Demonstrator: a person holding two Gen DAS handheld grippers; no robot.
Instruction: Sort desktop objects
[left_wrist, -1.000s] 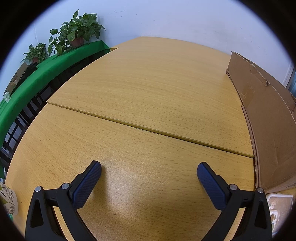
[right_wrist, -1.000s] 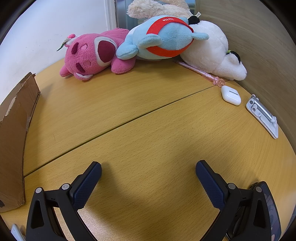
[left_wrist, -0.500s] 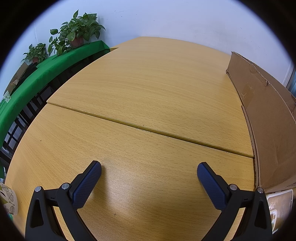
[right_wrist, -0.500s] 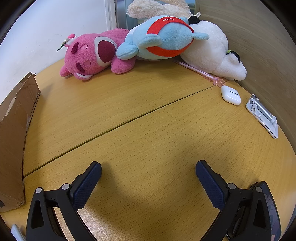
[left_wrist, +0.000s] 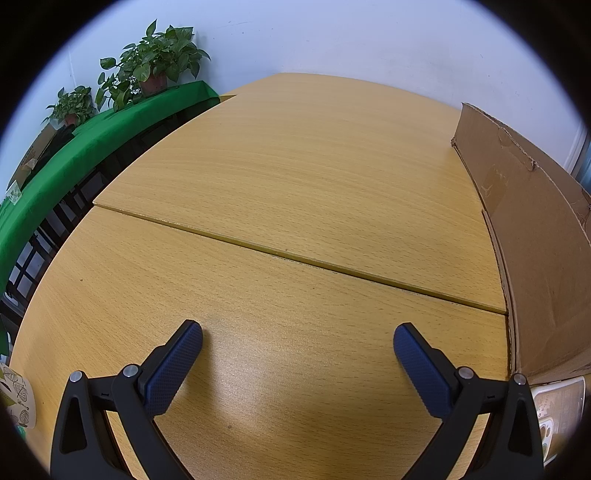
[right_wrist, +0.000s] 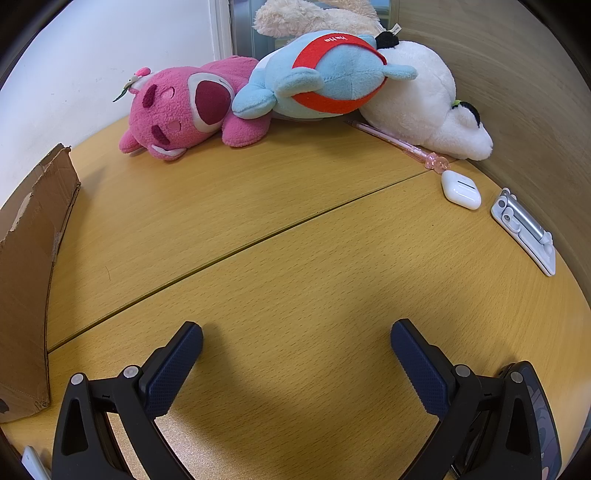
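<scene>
In the right wrist view a pink plush bear (right_wrist: 184, 110), a blue plush (right_wrist: 325, 74) and a white plush (right_wrist: 424, 107) lie at the table's far edge. A pink pen (right_wrist: 399, 144), a white earbuds case (right_wrist: 461, 189) and a silver folding stand (right_wrist: 524, 229) lie at the right. My right gripper (right_wrist: 296, 338) is open and empty over bare table, well short of them. My left gripper (left_wrist: 297, 341) is open and empty over bare wooden table (left_wrist: 295, 184).
A cardboard box stands between the two views (left_wrist: 535, 229), (right_wrist: 26, 277). A dark round object (right_wrist: 539, 413) lies by the right gripper's right finger. A phone-like item (left_wrist: 557, 410) lies by the box. Potted plants (left_wrist: 155, 66) stand on a green-covered bench (left_wrist: 74, 155) at left.
</scene>
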